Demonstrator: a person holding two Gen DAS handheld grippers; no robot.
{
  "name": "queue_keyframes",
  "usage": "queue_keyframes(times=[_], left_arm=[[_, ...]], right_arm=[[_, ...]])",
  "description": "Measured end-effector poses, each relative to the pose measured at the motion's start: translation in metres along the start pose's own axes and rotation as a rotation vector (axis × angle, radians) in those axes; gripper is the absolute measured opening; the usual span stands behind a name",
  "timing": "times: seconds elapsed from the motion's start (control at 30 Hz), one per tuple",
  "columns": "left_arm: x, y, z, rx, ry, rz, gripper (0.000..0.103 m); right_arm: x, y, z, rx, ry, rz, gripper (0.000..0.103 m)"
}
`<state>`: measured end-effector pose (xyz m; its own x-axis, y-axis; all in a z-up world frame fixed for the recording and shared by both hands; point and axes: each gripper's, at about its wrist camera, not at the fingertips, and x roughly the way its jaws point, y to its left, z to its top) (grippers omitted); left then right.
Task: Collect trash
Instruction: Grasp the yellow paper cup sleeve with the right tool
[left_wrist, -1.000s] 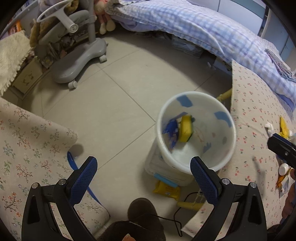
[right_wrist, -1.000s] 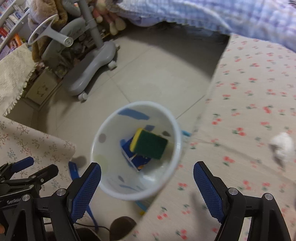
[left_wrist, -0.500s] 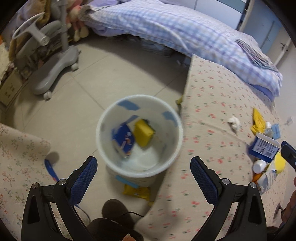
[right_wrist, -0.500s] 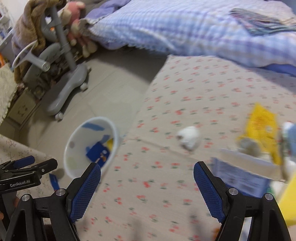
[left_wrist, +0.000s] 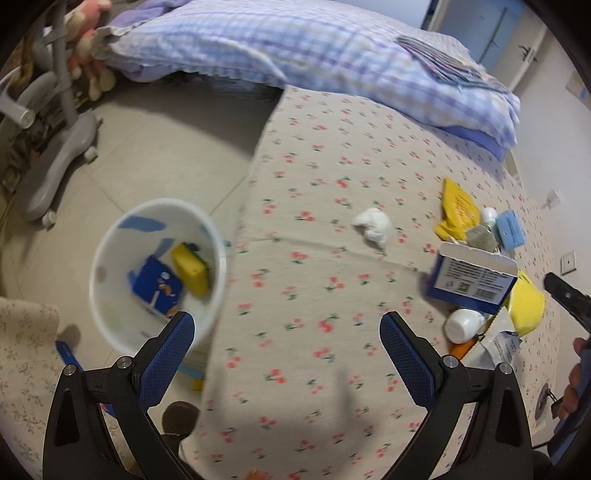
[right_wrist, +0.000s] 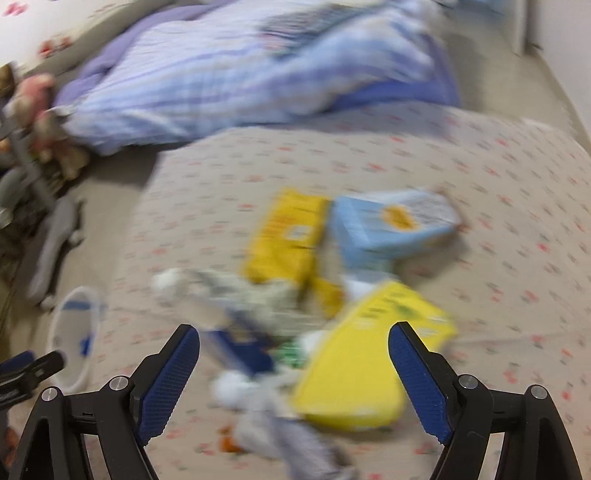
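A white bin (left_wrist: 110, 273) stands on the floor at the left of a floral-covered surface (left_wrist: 314, 177); a yellow sponge (left_wrist: 190, 269) and a blue packet (left_wrist: 157, 290) lie inside it. Trash lies on the cloth: a crumpled white tissue (left_wrist: 373, 225), a blue box (left_wrist: 471, 282), a yellow packet (left_wrist: 458, 212), a white bottle (left_wrist: 461, 325). My left gripper (left_wrist: 286, 328) hangs open above the cloth beside the bin. My right gripper (right_wrist: 293, 343) is open above the blurred pile: a yellow box (right_wrist: 369, 358), a light blue box (right_wrist: 391, 225), a yellow packet (right_wrist: 290, 234).
A blue checked quilt (left_wrist: 314, 48) lies at the back of the bed. A grey chair base (left_wrist: 55, 158) and plush toys (left_wrist: 88, 48) stand on the tiled floor (left_wrist: 166, 147) at the left. Another floral cloth (left_wrist: 26, 354) fills the lower left corner.
Both grippers swung right, away from the bin and over the floral cloth. The bin slid to the left of both views and the trash pile came under the right gripper. Jaws stayed open.
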<state>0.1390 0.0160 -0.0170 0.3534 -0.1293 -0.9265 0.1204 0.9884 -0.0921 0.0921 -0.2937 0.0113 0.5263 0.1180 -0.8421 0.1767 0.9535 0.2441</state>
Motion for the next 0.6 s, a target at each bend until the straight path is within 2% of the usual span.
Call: queue_keyframes(times=[0.1,0.2,0.47,0.6], left_arm=[[0.007,-0.010,0.002,0.005,0.014,-0.009,0.102],[0.012,-0.017,0.004,0.002,0.023,-0.012,0.102],[0.019,-0.028,0.007,-0.012,0.031,-0.026,0.102],[0.019,-0.040,0.008,-0.005,0.029,-0.045,0.102]], right_arm=[[0.015,-0.021,0.001,0.042,0.039,-0.049,0.087],[0.033,-0.032,0.000,0.072,0.093,-0.057,0.087],[0.068,-0.035,0.001,0.082,0.161,-0.116,0.092],[0.080,-0.038,-0.004,0.077,0.201,-0.110,0.092]])
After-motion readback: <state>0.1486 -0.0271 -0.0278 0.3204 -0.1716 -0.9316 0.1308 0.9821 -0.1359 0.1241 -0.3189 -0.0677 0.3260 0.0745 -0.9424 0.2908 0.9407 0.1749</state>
